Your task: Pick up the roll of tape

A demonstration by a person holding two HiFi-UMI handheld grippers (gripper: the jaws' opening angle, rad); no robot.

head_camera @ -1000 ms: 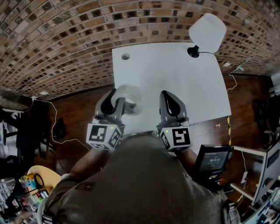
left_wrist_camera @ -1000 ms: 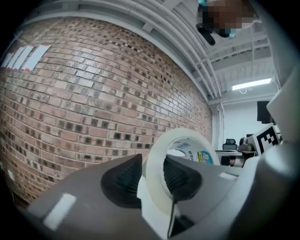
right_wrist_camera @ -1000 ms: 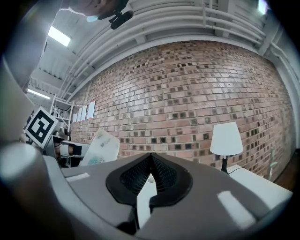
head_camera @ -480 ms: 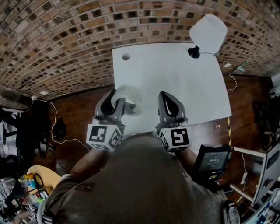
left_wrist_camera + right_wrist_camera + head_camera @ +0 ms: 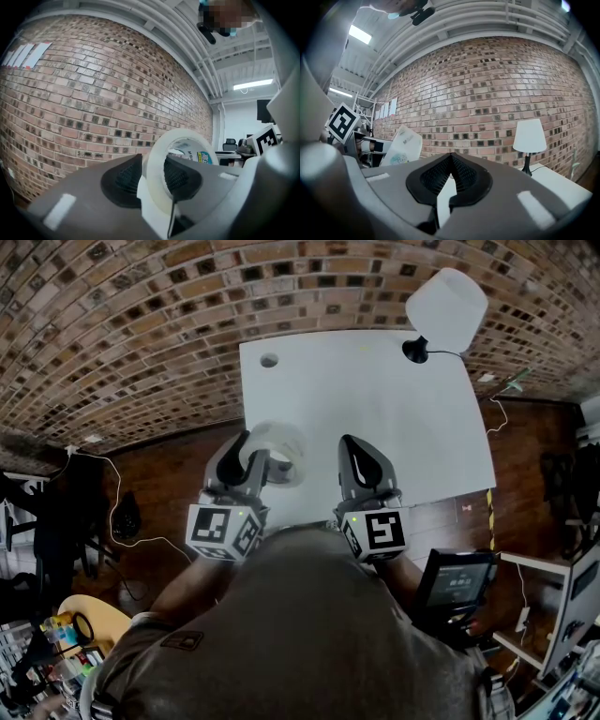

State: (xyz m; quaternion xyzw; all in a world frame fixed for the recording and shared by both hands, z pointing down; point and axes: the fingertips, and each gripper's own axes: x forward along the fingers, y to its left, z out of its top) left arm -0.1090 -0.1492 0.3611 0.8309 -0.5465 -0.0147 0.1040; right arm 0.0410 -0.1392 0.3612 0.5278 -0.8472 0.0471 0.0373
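The roll of tape (image 5: 280, 447), a translucent white ring, is held off the white table (image 5: 375, 399) near its front left edge. My left gripper (image 5: 251, 442) is shut on it: in the left gripper view the roll (image 5: 161, 157) stands upright with one pad (image 5: 124, 179) outside its wall and the other inside its core. Level beside it to the right, my right gripper (image 5: 362, 450) is shut, nothing between its jaws. The right gripper view shows its own tips (image 5: 451, 169) meeting, with the tape (image 5: 404, 144) off to the left.
A white-shaded lamp (image 5: 446, 304) on a black foot stands at the table's far right corner, also in the right gripper view as the lamp (image 5: 529, 136). A cable hole (image 5: 269, 361) sits at the far left corner. A brick wall (image 5: 141, 324) rises behind; a screen (image 5: 457, 582) stands at lower right.
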